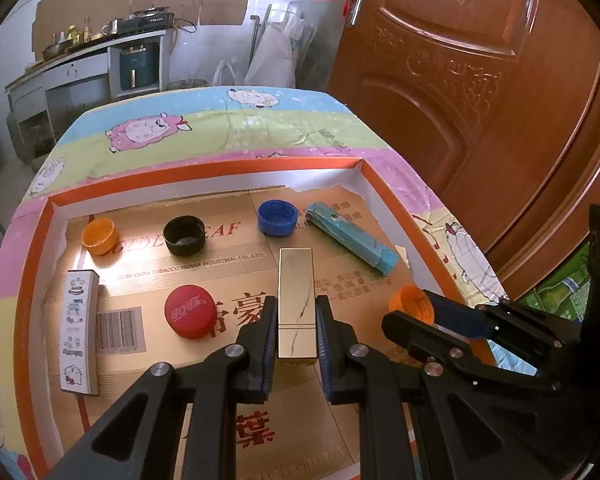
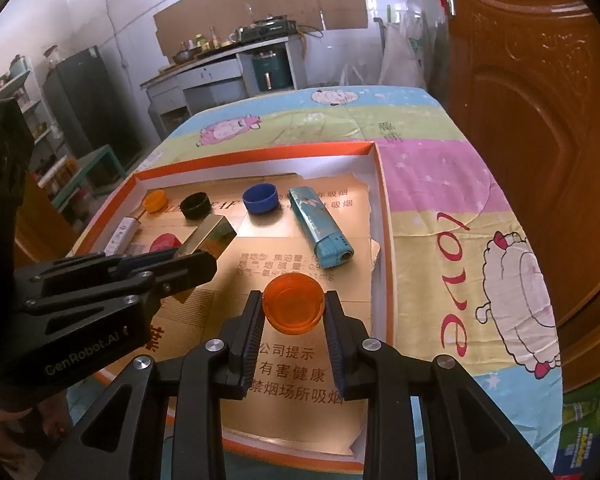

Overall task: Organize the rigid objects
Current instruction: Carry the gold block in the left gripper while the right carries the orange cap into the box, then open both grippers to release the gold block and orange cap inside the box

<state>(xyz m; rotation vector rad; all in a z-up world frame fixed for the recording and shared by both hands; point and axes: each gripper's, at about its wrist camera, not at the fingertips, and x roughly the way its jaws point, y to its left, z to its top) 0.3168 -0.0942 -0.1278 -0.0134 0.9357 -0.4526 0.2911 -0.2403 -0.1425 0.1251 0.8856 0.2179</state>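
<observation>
Left gripper point(image 1: 296, 320) clamped on gold bar point(image 1: 295, 300), gripped near its lower end, probably for setting down lengthwise. Right gripper point(image 2: 293, 310) closed on orange cap point(image 2: 293, 309), open side up, above the near right of the tray point(image 2: 382, 184). Free cardboard ahead, between red cap point(image 1: 190, 311) and teal lighter point(image 1: 350, 239). Far row taken: small orange cap point(image 1: 99, 236), black cap point(image 1: 184, 235), blue cap point(image 1: 277, 217). White case point(image 1: 78, 326) close along left wall.

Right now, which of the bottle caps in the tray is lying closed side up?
The red cap, at the tray's near left. Its printed top faces up; the blue, black and orange caps show their hollow insides.
</observation>
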